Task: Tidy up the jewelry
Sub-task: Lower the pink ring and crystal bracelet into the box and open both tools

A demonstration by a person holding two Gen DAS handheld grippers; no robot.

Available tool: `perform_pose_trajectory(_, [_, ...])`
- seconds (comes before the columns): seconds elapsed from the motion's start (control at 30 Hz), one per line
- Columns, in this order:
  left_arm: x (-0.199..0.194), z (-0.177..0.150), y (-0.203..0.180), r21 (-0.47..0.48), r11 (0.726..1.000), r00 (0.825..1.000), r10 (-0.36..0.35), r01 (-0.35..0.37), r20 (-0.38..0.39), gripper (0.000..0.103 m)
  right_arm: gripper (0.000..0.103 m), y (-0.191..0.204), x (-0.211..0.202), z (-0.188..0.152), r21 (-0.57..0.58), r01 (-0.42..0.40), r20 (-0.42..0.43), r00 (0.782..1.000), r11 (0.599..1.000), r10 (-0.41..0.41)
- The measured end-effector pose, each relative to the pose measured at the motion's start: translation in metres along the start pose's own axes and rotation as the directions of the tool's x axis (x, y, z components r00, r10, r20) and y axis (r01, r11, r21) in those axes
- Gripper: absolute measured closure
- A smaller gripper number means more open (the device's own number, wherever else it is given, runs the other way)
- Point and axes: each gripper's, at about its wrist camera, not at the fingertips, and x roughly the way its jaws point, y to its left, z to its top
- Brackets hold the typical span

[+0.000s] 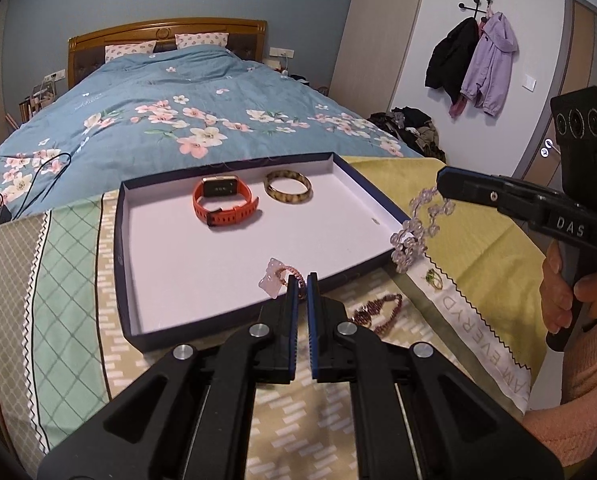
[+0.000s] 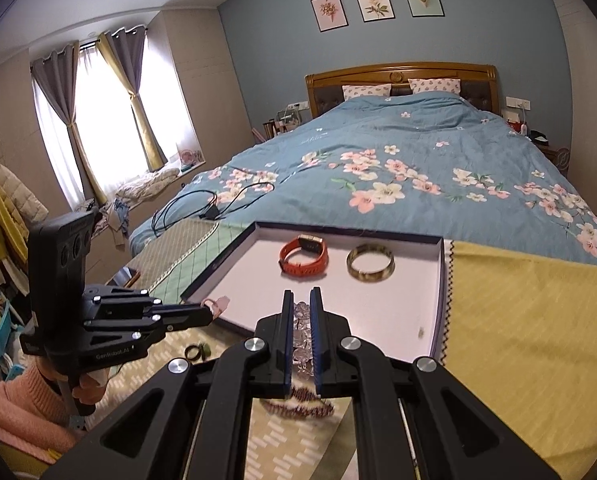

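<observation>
On the patchwork bedspread (image 1: 70, 240) lies the shallow tray (image 1: 127, 240). Your left gripper (image 1: 302, 280) is clamped on a thin cord bracelet with pink charm (image 1: 276, 278) over the tray's near edge; your right gripper (image 2: 301, 296) pinches a clear bead bracelet (image 2: 301, 332), which hangs limp. Both likely light and floppy: grip the strand, not the slick beads.

The shallow navy-rimmed tray with the white floor (image 1: 234, 240) lies wide open across its near half, so there's room to come in low over the front rim. Only the orange strap watch (image 1: 223, 202) and the mottled amber bangle (image 1: 288, 187) crowd the far edge. Outside the front rim, a dark red bead bracelet (image 1: 378, 312) lies on the patterned cloth.
</observation>
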Motion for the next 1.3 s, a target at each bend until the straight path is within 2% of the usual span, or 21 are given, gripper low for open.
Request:
perform_pose_trajectory(0.3, [0.013, 0.016, 0.012, -0.004, 0.999, 0.999, 0.040, -0.040, -0.001, 0.098, 0.097, -0.007, 0.027, 0.018, 0.015, 0.004, 0.002, 1.000, 1.000, -0.004])
perform_pose_trajectory(0.57, [0.033, 0.027, 0.024, -0.005, 0.997, 0.996, 0.079, -0.080, -0.035, 0.098, 0.097, -0.013, 0.061, 0.028, 0.050, 0.000, -0.022, 1.000, 0.999, 0.001])
perform_pose_trajectory(0.97, [0.063, 0.037, 0.039, 0.017, 0.990, 0.987, 0.140, -0.139, -0.078, 0.098, 0.097, -0.028, 0.106, 0.035, 0.155, -0.039, -0.050, 0.998, 0.987, 0.047])
perform_pose_trajectory(1.1, [0.072, 0.037, 0.042, 0.027, 0.988, 0.984, 0.151, -0.150, -0.094, 0.098, 0.097, -0.041, 0.120, 0.029, 0.206, -0.023, -0.089, 0.995, 0.978, 0.042])
perform_pose_trajectory(1.3, [0.085, 0.038, 0.044, 0.044, 0.987, 0.980, 0.160, -0.156, -0.122, 0.098, 0.097, -0.055, 0.125, 0.021, 0.219, 0.028, -0.140, 0.990, 0.975, 0.003])
